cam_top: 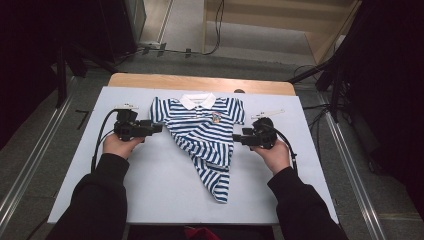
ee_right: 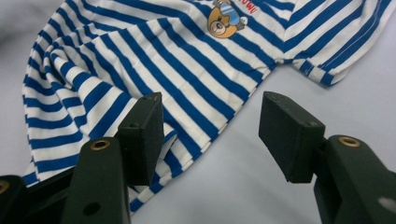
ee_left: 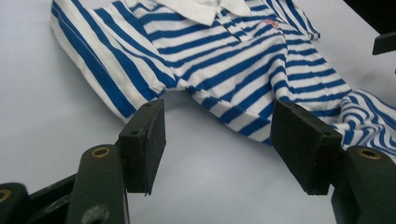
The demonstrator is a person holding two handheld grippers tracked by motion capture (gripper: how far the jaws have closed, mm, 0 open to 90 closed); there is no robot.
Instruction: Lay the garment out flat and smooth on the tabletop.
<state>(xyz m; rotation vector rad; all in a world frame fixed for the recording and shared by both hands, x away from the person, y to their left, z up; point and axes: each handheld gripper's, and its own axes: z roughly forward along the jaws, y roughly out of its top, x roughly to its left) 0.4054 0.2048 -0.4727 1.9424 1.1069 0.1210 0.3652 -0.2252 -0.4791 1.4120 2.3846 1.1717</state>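
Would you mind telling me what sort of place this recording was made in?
Probably a recording studio or lab: a white-topped table holding one striped shirt, dark stands on both sides, and cables across the floor.

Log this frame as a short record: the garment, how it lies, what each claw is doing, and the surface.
garment: blue and white striped shirt with a white collar and a bear badge on the chest
lay: upper part spread flat, lower part bunched and twisted toward the person
left claw: open, beside the shirt's sleeve, nothing between its jaws
right claw: open, at the shirt's side edge, not gripping the cloth
surface: pale sheet on a wooden table
hands: one on each claw
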